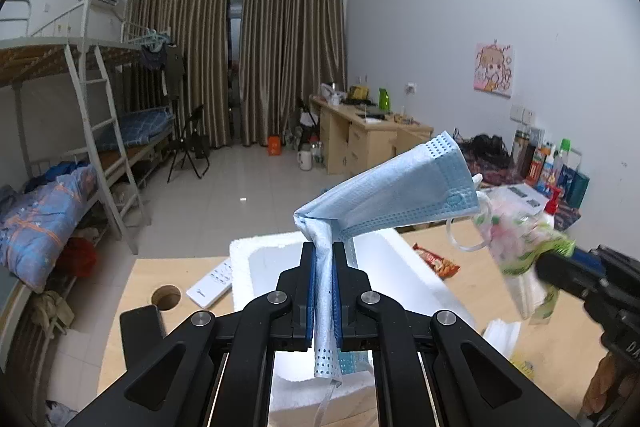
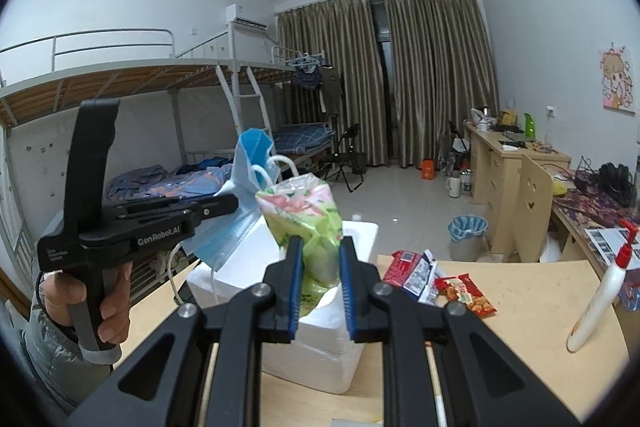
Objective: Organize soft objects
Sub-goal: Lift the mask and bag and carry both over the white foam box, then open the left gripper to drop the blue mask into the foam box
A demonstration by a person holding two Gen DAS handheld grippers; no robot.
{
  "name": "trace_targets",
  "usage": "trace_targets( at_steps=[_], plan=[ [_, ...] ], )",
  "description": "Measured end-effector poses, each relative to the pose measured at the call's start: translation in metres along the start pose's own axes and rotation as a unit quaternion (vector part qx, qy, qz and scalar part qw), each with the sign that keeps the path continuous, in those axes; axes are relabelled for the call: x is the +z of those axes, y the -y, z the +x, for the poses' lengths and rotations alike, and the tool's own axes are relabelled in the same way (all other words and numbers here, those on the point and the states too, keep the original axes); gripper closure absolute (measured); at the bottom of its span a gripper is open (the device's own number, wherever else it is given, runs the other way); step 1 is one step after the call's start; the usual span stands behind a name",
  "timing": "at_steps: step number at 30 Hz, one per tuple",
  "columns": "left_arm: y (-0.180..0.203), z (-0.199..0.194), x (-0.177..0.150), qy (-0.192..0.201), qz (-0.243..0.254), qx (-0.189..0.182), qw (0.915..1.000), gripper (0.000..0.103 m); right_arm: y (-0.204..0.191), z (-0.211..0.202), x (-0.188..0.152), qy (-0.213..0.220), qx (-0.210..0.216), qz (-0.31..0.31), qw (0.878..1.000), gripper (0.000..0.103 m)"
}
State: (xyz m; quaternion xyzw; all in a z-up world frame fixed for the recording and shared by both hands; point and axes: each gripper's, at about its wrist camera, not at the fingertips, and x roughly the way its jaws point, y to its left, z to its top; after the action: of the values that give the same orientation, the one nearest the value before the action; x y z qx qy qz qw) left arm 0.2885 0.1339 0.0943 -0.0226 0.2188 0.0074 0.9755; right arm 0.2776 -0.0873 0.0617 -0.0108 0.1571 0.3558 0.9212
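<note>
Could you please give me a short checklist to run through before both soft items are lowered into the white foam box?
1. Left hand-held gripper grips the blue face mask: ok, the pads pinch the folded cloth.
2. Right hand-held gripper grips the green and pink plastic packet: ok, the packet sits between the blue pads.
3. White foam box open on top: ok, no lid in view.
4. Box has room inside: cannot tell, its inside is mostly hidden.
5. Mask's ear loops hang free: not ok, one dangles close to the packet and may snag.
6. Red snack packet lies away from the box: ok.
</note>
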Motion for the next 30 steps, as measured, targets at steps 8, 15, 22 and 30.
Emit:
trace_targets(
  at_steps=[8, 15, 22, 30],
  plan=[
    [-0.005, 0.032, -0.007, -0.037, 0.001, -0.008, 0.9993, 0.096, 0.006, 0.008, -0.003, -0.01, -0.006, 0.012, 1.0, 0.082],
    [0.001, 0.051, -0.012, -0.057, 0.009, -0.023, 0.9981, 0.096, 0.006, 0.007, -0.004, -0.01, -0.005, 0.015, 1.0, 0.082],
    [-0.001, 0.059, -0.016, -0.071, 0.012, -0.01, 0.9973, 0.087, 0.011, 0.005, -0.003, -0.01, -0.01, 0.017, 1.0, 0.082],
    [-0.007, 0.046, -0.017, -0.036, 0.004, 0.037, 0.9987, 0.002, 0.01, 0.002, -0.004, -0.008, -0.011, 0.013, 1.0, 0.082]
  ],
)
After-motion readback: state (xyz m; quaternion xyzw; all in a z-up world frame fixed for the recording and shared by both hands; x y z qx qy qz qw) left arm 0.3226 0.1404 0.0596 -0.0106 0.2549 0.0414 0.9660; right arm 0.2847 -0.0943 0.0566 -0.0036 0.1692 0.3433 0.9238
